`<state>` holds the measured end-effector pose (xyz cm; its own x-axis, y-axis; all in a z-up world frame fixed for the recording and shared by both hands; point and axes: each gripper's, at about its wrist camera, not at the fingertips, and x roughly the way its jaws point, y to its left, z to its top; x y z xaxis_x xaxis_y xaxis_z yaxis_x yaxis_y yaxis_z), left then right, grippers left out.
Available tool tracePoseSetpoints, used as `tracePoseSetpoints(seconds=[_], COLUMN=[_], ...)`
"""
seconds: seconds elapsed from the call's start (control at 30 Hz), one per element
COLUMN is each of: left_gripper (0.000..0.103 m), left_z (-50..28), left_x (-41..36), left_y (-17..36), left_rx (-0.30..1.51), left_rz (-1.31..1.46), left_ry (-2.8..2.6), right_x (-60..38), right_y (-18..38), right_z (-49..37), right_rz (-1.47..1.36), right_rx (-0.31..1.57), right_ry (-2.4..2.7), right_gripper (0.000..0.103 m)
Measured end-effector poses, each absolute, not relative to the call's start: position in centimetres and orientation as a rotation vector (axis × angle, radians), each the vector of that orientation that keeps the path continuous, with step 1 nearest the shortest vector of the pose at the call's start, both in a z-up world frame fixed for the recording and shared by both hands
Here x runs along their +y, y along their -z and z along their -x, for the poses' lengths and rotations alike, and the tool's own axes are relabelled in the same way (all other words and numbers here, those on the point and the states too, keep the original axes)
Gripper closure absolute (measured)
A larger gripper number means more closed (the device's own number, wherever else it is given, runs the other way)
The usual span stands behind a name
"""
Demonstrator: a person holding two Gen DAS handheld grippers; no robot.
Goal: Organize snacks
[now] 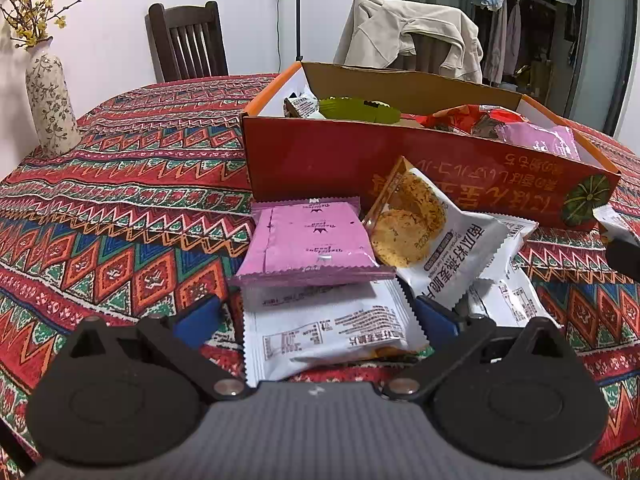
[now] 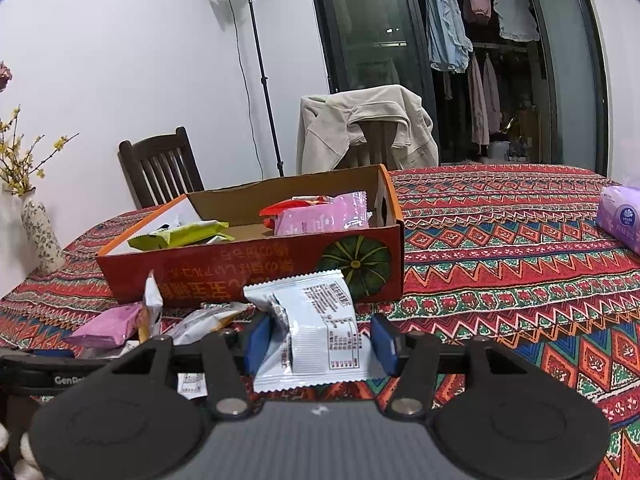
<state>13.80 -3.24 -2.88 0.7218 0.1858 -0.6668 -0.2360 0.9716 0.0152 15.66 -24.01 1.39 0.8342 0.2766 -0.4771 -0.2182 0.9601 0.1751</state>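
White packet: a pale blue-white snack packet [image 2: 310, 328] stood between my right fingers [image 2: 320, 344], lifted just in front of the red box [image 2: 256, 264]; the left pad touched it, the right pad showed a gap, so I could not tell whether it was truly pinched.
Handling: I judged it light, crinkly and slippery, its contents brittle; best held across the puffed middle, not by the serrated seams.
Left fingers: my left fingers [image 1: 316, 316] were spread wide on either side of another white packet [image 1: 324, 332] lying flat on the table [image 1: 120, 200], pressing on nothing.
Pile: a pink packet [image 1: 308, 244] lay partly over that white one, and a cracker packet [image 1: 432, 232] leaned beside it, all just in front of the box.
Box contents: a green packet [image 2: 180, 234], a red one [image 2: 296, 206] and a pink one [image 2: 324, 218] already lay inside.
Writing: the cracker packet carried large Chinese characters; the white ones showed nutrition tables too small to read; the box had upside-down Japanese script and a pumpkin picture [image 2: 356, 260].
Further out: a purple tissue pack [image 2: 620, 216] marked "Vinda"; "GenRo…" showed on dark gear [image 2: 60, 372] at lower left.
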Motion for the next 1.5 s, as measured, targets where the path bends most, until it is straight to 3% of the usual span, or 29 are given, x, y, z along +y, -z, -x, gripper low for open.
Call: tracePoseSetpoints(seconds=[0.03,0.1,0.17,0.47,1.07,1.5], left_gripper=[0.006,0.023,0.030,0.043,0.046,0.046], left_z=[-13.7,-13.3,-12.9,-10.7,-5.4,-9.7], left_x=[-3.2,-3.3,-3.3,-2.7,-1.1,-1.8], left_y=[2.8,2.7,2.5,2.0,-3.5,-8.9], left_rx=[0.725,0.712,0.700,0.644,0.442,0.331], left_rz=[0.072,0.069,0.069,0.108,0.120,0.092], left_ry=[-0.232,-0.231,-0.215,-0.162,-0.061,-0.022], right_x=[-24.0,-24.0,-24.0,-23.9,-22.8,-22.0], right_y=[-1.4,-1.3,-1.3,-1.1,-2.7,-7.6], right_z=[-15.7,-15.7,-15.7,-15.8,-14.7,-16.0], right_rz=[-0.116,-0.117,-0.118,-0.117,-0.066,-0.042], right_rx=[0.523,0.524,0.525,0.522,0.464,0.382], right_ry=[-0.262,-0.260,-0.261,-0.268,-0.273,-0.246], right_gripper=[0.048,0.048,0.048,0.048,0.049,0.049])
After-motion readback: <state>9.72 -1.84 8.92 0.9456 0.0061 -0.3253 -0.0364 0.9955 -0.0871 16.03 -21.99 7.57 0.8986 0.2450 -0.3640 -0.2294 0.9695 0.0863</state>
